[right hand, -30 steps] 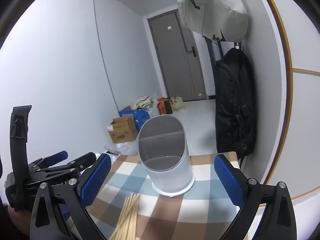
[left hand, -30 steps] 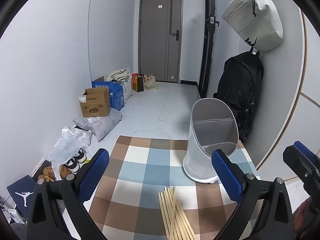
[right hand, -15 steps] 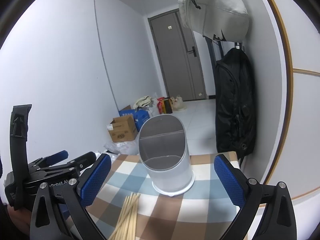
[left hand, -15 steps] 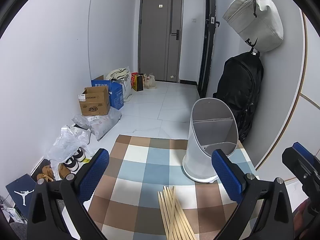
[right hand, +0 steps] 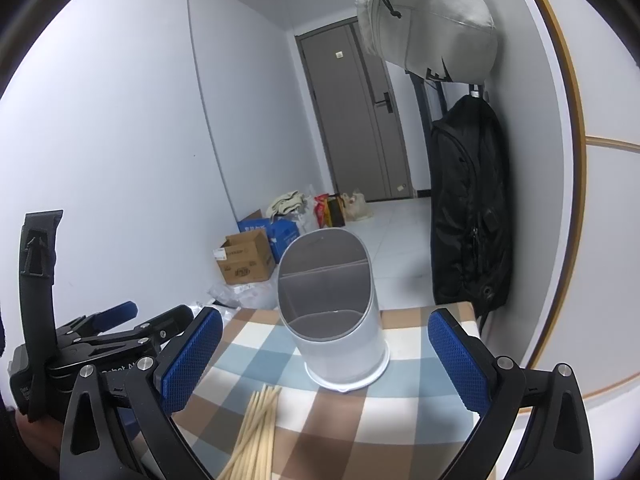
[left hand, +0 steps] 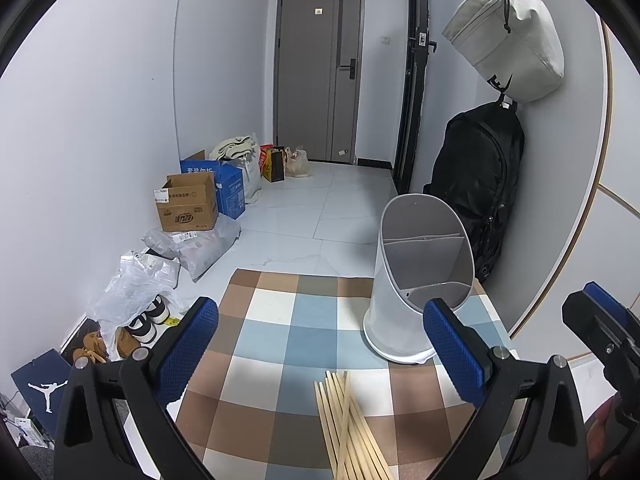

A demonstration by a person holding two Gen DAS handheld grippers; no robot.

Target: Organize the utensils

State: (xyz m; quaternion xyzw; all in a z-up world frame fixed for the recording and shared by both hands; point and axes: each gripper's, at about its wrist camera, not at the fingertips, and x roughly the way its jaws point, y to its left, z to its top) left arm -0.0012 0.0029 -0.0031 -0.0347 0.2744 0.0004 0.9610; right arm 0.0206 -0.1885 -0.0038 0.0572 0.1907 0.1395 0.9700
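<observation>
Wooden chopsticks (left hand: 352,428) lie bundled at the table's (left hand: 280,332) near edge; white holder (left hand: 420,276) stands upright near the far right corner. Left tongs (left hand: 320,356) and right tongs (right hand: 324,364) both spread, empty. Only the left view shows shoes (left hand: 148,320) on the floor.

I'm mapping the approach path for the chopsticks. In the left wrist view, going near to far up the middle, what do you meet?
Bundle of pale wooden chopsticks → checked blue-and-brown cloth → white slanted utensil holder with divided compartments → white tiled floor → grey door.
</observation>
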